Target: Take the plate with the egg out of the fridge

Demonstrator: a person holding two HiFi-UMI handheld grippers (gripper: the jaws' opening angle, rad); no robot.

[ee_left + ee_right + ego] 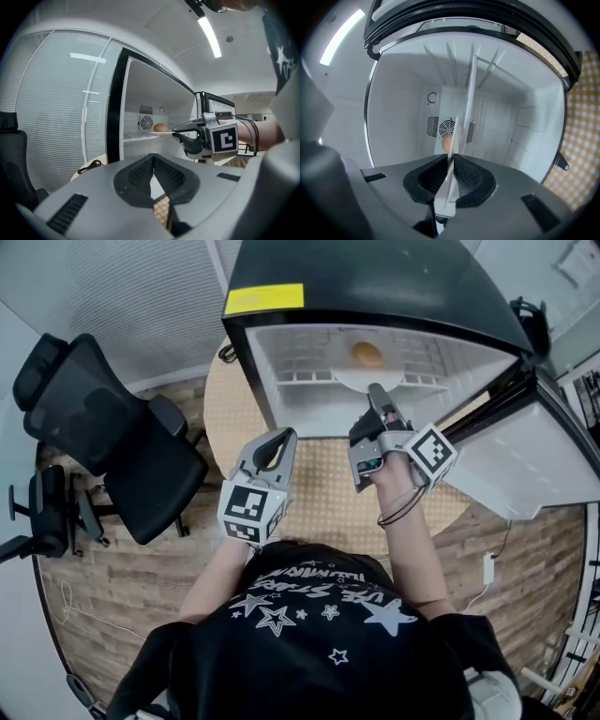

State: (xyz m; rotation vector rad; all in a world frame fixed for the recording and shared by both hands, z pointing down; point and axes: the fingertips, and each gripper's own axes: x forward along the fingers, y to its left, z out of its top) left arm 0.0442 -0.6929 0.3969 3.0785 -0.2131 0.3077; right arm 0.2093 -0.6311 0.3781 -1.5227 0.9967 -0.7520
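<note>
A small black fridge (246, 352) stands open on a round table. On its white shelf lies a white plate (349, 381) with a brown egg (367, 354) on it. My right gripper (375, 390) reaches into the fridge mouth and is shut on the plate's near rim. The right gripper view shows the plate (468, 103) edge-on, pinched between the pads at my right gripper (451, 161), with the egg (446, 143) just behind. My left gripper (284, 434) hangs back over the table, left of the fridge, shut and empty; from its own view (153, 159) the egg (160, 127) and right gripper (176, 133) show ahead.
The fridge door (534, 465) is swung open to the right. The table (319, 488) has a checked yellow cloth. A black office chair (112, 437) stands left of it, and a black cable (89, 166) lies on the table by the fridge's left side.
</note>
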